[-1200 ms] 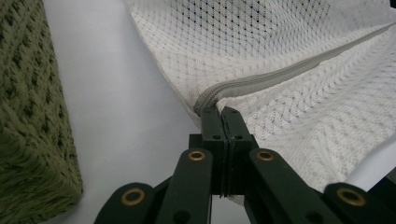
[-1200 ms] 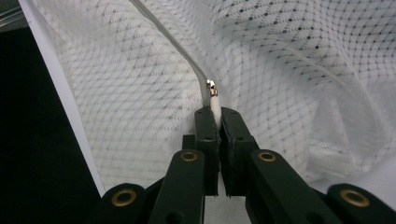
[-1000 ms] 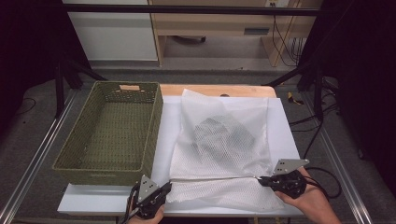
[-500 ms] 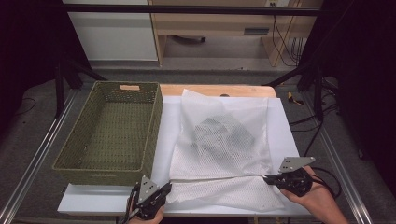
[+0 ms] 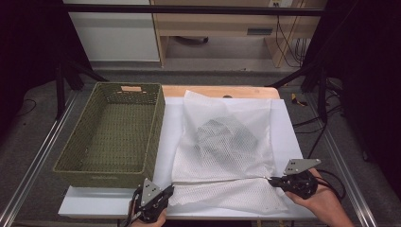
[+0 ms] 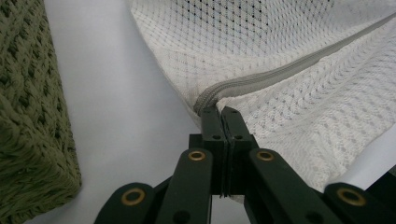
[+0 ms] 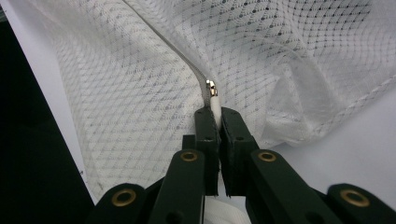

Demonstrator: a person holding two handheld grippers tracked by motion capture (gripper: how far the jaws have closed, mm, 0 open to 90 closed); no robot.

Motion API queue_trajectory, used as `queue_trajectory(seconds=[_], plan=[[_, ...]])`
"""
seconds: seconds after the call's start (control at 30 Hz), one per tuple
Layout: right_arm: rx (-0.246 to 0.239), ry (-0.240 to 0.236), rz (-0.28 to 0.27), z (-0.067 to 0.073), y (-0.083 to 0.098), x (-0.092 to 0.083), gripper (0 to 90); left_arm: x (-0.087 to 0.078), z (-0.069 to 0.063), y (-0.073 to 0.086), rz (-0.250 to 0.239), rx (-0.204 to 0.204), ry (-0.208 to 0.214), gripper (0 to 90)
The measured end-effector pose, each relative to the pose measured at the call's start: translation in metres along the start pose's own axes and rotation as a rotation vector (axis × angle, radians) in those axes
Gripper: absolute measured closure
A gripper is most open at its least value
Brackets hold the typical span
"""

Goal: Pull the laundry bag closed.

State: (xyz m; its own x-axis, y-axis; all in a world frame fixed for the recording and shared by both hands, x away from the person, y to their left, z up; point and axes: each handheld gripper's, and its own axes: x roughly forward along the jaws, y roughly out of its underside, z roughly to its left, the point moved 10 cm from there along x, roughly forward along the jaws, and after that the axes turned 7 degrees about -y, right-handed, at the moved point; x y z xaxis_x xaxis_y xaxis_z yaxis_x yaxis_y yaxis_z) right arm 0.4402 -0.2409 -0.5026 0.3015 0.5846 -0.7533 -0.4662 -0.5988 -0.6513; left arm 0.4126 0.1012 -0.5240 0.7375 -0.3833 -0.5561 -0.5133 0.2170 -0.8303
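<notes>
Since the earlier frame my right tool (image 5: 273, 180) has drifted slightly outward along the zip line with the pull, and the zip looks pulled tighter; my left tool (image 5: 171, 190) has held its spot. The white mesh laundry bag (image 5: 227, 142) lies flat on the white board of the surface (image 5: 170, 123), just right of the empty green woven basket (image 5: 113, 132), its near flap toward me. Left tool (image 6: 223, 112): jaws pinched together on the fabric at the closed end of the grey zipper (image 6: 299, 65). Right tool (image 7: 214, 114): jaws nipped on the white tab of the small metal zipper pull (image 7: 212, 88). Handling, as I judge it: very light, limp, no stiffness at all; the mesh will bunch and ride up unless the far end is anchored, so hold at the zip end seam and the pull tab, and keep the line taut. The tab is thin and may slip. Hard to read: something dark and crumpled (image 5: 222, 135) shows through the mesh, likely clothing, but I cannot tell what. How far the zip is open is not clear from above. My hands are cut off at the bottom edge.
</notes>
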Motion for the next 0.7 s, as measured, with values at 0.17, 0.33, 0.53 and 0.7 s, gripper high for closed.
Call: queue_trajectory(seconds=[0.17,0.33,0.53,0.7], plan=[[0.005,-0.006,-0.005,-0.0010,-0.0001,0.0011,87.0,-0.0003,0.0000,-0.0016,-0.007,-0.005,-0.002,89.8],[0.002,-0.002,-0.001,-0.0024,0.0007,0.0007,87.0,-0.0005,0.0003,-0.0016,-0.007,-0.004,-0.002,89.8],[0.008,-0.005,-0.001,-0.0022,0.0012,-0.0006,87.0,-0.0017,0.0009,-0.0031,-0.011,-0.003,-0.004,89.8],[0.008,0.001,-0.001,-0.0045,0.0025,-0.0041,87.0,-0.0034,0.0041,-0.0057,-0.019,-0.014,-0.011,89.8]])
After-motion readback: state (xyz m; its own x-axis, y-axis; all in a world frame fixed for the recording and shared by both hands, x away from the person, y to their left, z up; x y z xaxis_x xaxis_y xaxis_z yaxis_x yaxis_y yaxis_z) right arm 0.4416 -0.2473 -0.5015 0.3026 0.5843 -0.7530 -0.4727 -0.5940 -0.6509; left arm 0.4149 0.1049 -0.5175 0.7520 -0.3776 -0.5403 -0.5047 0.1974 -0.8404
